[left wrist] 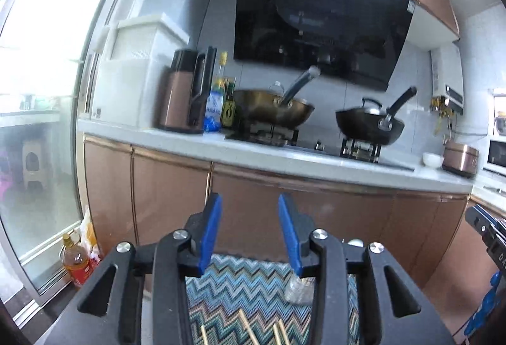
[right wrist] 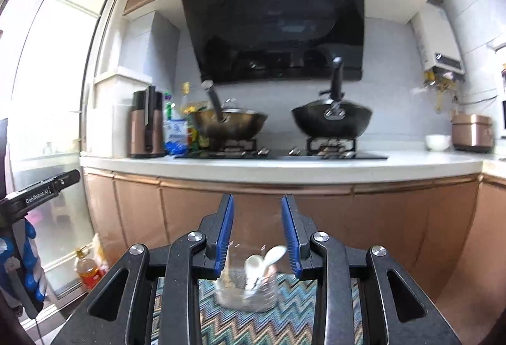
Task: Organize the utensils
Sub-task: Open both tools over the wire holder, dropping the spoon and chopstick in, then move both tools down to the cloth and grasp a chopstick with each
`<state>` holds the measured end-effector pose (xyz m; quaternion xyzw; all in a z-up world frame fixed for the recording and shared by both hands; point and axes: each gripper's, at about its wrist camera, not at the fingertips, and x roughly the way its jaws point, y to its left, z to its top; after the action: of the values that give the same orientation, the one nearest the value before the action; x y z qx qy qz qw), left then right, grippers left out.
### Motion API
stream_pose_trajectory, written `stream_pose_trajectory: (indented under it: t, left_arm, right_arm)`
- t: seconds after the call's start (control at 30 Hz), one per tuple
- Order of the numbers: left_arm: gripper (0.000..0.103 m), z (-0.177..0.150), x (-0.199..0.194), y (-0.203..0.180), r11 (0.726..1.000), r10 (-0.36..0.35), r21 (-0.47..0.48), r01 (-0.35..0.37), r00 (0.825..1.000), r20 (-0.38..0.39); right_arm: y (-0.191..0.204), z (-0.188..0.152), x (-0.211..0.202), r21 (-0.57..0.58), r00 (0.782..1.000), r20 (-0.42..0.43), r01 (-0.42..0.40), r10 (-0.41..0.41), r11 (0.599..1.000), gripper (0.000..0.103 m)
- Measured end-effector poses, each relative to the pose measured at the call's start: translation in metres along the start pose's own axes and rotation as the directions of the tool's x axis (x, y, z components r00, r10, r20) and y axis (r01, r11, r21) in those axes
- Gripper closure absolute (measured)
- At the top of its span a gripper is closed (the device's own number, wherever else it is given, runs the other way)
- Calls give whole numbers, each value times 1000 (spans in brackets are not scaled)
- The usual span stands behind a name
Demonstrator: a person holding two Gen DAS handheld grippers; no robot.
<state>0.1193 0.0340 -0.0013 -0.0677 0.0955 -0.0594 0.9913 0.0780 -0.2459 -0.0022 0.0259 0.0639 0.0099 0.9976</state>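
A clear glass jar with two white spoons stands on a zigzag-patterned mat, just below and beyond my right gripper, which is open and empty. My left gripper is open and empty above the same mat. Several wooden chopsticks lie on the mat beneath it. The jar's edge shows behind the left gripper's right finger. Each gripper shows at the edge of the other's view.
Ahead is a kitchen counter with copper cabinet doors, a stove with a gold wok and a black wok, bottles, a kettle, a bowl and a rice cooker. An oil bottle stands on the floor by the glass door.
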Motion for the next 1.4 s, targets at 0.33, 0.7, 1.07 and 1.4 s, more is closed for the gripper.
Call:
stream_pose_trajectory:
  t: [0.33, 0.7, 1.07, 1.4]
  left_arm:
    - [67, -48, 18, 19, 1000, 17, 10, -16, 982, -189]
    - [67, -110, 85, 50, 998, -37, -65, 1, 831, -556]
    - [68, -185, 162, 80, 985, -110, -167, -46, 576, -810]
    - [72, -214, 204, 100, 980, -103, -170, -101, 478, -872]
  right_arm:
    - [5, -50, 19, 60, 988, -143, -52, 61, 997, 72]
    - [45, -110, 85, 148, 823, -497, -232, 275, 961, 74]
    - [96, -209, 214, 290, 471, -806, -217, 360, 932, 79]
    - [110, -256, 274, 249, 373, -881, -158, 291, 956, 84]
